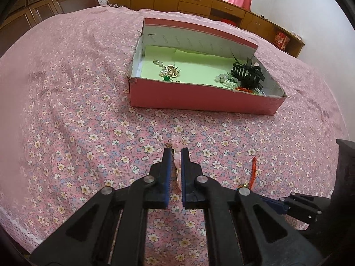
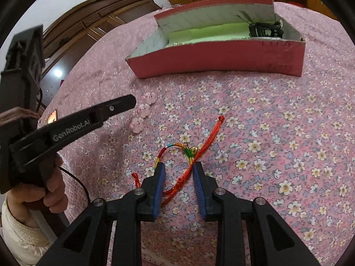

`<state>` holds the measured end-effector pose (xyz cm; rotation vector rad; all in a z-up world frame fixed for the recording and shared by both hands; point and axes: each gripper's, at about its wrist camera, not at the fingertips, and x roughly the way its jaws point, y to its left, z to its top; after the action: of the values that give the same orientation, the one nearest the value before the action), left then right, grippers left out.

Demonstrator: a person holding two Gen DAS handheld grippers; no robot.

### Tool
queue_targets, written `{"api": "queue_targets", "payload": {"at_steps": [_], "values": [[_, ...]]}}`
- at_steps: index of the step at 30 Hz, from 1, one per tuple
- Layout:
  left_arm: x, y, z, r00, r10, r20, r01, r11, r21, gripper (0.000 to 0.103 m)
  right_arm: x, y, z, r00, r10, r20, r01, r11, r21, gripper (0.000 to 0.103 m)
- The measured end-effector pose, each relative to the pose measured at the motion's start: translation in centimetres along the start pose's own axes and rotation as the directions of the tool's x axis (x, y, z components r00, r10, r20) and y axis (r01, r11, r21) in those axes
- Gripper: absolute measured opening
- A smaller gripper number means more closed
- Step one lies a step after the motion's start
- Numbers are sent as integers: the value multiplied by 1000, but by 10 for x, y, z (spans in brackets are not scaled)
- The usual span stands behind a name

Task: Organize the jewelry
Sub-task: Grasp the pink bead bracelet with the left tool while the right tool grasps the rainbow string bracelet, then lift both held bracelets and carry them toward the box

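Observation:
A pink cardboard box (image 1: 199, 98) with a green lining lies on the flowered bedspread; it also shows in the right wrist view (image 2: 221, 61). It holds pearl and gold pieces (image 1: 169, 71) and a black hair clip (image 1: 246, 72). My left gripper (image 1: 175, 154) is shut on a pink pig-bead bracelet (image 1: 176, 144), which also shows in the right wrist view (image 2: 143, 110). My right gripper (image 2: 179, 167) is open, its fingers on either side of a red and rainbow cord bracelet (image 2: 199, 141) lying on the bed. The cord's end shows in the left wrist view (image 1: 253, 170).
The bed is covered by a pink flowered spread (image 1: 77, 110). Wooden cabinets (image 1: 199, 2) and pink curtains stand behind it. A dark wardrobe (image 2: 88, 22) is at the left. The person's hand (image 2: 53, 190) holds the left gripper's handle.

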<state>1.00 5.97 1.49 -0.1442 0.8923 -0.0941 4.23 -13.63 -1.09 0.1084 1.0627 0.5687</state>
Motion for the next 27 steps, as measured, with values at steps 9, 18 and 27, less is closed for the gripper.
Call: {"api": "queue_targets", "payload": {"at_steps": [9,18,27], "values": [[-3,-3,3,1000,-9,13,9,1000,2,0,-6,-5,1,999,-6,37,6,1000,4,6],[-20,-8,8,998,-37,60,36,999,14,0,-41,-14,6,985,-41,165,41,999,7,6],[-36,-13,15,992,-64,107,62,998,18,0,-71,-22,14,961,-60,270,58,998,15,6]]}}
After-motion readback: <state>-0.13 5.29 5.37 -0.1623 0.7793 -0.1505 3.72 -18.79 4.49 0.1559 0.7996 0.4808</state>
